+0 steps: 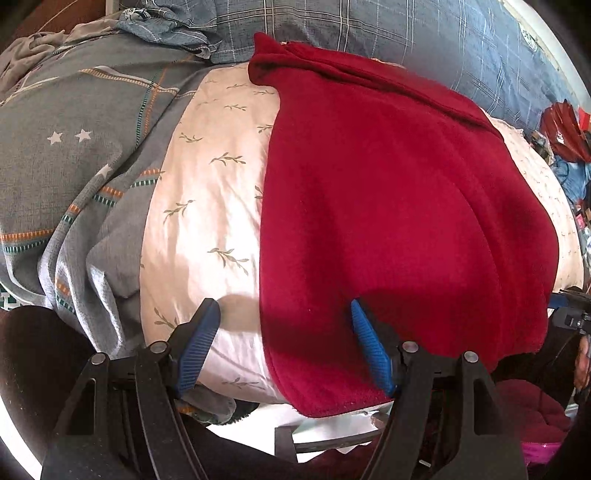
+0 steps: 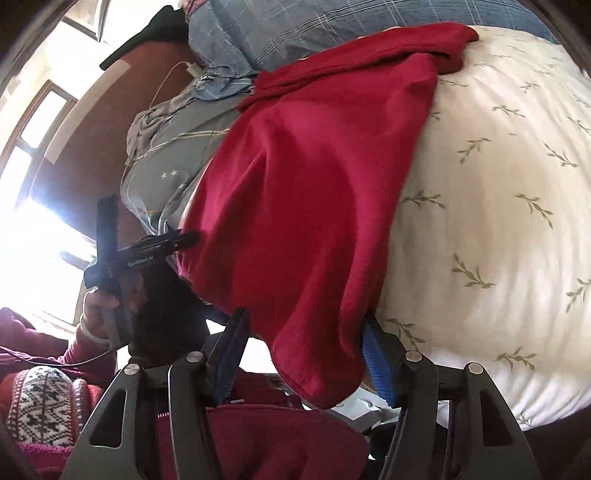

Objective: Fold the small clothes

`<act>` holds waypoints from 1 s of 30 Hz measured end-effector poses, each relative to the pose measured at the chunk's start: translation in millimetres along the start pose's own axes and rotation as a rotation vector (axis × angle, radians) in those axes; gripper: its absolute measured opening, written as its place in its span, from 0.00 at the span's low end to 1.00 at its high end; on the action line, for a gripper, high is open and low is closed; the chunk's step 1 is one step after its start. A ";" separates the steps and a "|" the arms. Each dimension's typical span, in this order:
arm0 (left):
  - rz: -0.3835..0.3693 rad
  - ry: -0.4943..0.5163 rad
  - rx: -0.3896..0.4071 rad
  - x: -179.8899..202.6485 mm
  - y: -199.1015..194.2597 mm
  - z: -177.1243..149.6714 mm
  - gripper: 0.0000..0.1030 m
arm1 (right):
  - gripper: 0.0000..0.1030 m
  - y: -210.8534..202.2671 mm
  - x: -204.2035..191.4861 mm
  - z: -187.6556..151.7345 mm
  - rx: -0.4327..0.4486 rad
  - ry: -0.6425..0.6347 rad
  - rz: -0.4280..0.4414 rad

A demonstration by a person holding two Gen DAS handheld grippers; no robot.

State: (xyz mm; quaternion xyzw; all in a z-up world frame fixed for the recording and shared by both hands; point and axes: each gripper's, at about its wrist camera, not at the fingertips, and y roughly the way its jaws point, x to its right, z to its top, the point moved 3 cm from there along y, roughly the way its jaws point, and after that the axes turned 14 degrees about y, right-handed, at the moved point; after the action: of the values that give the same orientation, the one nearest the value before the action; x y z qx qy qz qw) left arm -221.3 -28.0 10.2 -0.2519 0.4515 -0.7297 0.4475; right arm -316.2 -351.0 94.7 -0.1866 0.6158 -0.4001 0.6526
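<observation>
A dark red fleece garment [image 1: 388, 206] lies spread on a white leaf-print bed sheet [image 1: 207, 192]. Its near hem hangs over the bed's front edge. My left gripper [image 1: 282, 314] is open at the hem's left corner, with the right blue pad [image 1: 365, 343] on the red cloth and the left pad [image 1: 199, 339] over the sheet. In the right wrist view the same garment [image 2: 306, 206] drapes over the edge, and my right gripper [image 2: 303, 325] is open around its lower right corner. The left gripper [image 2: 184, 240] shows at the cloth's left edge there.
A grey star-print quilt [image 1: 74, 155] lies bunched left of the sheet. A blue plaid pillow [image 1: 369, 29] lies behind the garment. Red and blue clutter [image 1: 565, 140] sits far right. A bright window [image 2: 33, 206] is on the left, and the person's red patterned sleeve [image 2: 40, 402] is below it.
</observation>
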 end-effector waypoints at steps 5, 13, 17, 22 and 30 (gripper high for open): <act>-0.012 0.003 -0.004 0.7 -0.3 -1.8 0.70 | 0.60 0.7 4.4 0.7 -0.005 0.039 0.021; -0.010 0.011 -0.001 6.1 1.0 -4.8 0.70 | 0.60 5.5 4.7 -1.9 -0.011 0.035 0.005; -0.018 0.025 0.006 8.4 3.1 -5.2 0.71 | 0.40 12.6 -1.2 0.6 -0.005 0.038 0.044; -0.004 0.063 0.019 8.7 -0.7 -3.2 0.41 | 0.14 20.2 -9.4 1.4 -0.008 0.016 0.087; -0.074 0.093 0.042 3.9 -27.7 -5.6 0.07 | 0.12 -1.4 -18.4 -3.5 -0.008 -0.036 0.084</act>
State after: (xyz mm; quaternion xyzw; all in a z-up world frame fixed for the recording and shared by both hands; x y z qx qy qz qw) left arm -239.2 -23.7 32.0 -0.2249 0.4468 -0.7660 0.4037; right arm -318.6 -337.2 107.2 -0.1703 0.6128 -0.3667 0.6790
